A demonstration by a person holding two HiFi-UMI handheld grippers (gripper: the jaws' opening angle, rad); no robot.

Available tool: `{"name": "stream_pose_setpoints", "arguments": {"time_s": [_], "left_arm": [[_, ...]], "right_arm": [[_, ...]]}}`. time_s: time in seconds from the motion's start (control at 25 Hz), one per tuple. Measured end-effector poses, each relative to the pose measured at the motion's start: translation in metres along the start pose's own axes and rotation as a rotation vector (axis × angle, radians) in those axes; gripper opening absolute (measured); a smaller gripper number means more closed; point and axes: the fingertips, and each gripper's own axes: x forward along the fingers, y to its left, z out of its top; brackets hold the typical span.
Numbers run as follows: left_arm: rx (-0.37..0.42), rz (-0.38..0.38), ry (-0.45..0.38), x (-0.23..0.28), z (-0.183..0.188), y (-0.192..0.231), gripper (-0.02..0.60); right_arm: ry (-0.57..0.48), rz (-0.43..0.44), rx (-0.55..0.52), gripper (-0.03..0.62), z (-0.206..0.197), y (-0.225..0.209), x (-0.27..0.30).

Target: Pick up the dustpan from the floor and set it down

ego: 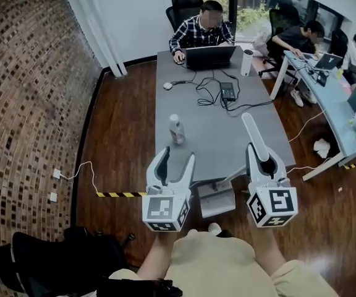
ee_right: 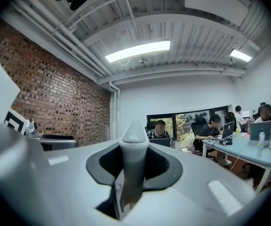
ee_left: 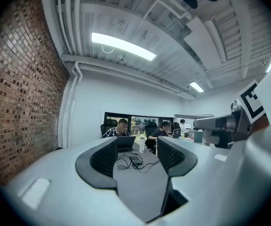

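Dustpan [ego: 256,140]: raised, gripped by its white handle [ee_right: 133,159], which is clamped between the fingers of the right gripper [ego: 263,157] at lower right of the head view. The handle slants up over the near edge of the grey bench [ego: 227,135]. A pale grey scoop-shaped piece [ego: 217,200] shows at lower centre, between the two grippers; its join to the handle is hidden. Left gripper [ego: 177,156]: fingers apart, nothing between them.

On the bench ahead: a clear bottle [ego: 176,129] just above the left gripper, a black adapter [ego: 227,91] among loose cables, and a laptop [ego: 210,56] with a seated person [ego: 201,28] behind it.

Only the right gripper view shows the handle standing upright between the pads, under ceiling strip lights [ee_right: 138,51].

Dark wood floor [ego: 122,129]; brick wall [ego: 23,104] at left; striped tape [ego: 121,194] on the floor.
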Motion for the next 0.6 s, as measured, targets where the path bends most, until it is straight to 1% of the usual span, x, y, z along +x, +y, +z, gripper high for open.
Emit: {"name": "stream_pose_setpoints", "arguments": {"time_s": [0.4, 0.6], "left_arm": [[0.030, -0.015, -0.026, 0.002, 0.005, -0.013, 0.255], [0.049, 0.026, -0.030, 0.004, 0.001, -0.012, 0.255]], "right_arm": [[0.021, -0.012, -0.004, 0.086, -0.005, -0.008, -0.001], [0.044, -0.015, 0.005, 0.086, -0.014, -0.015, -0.004]]}}
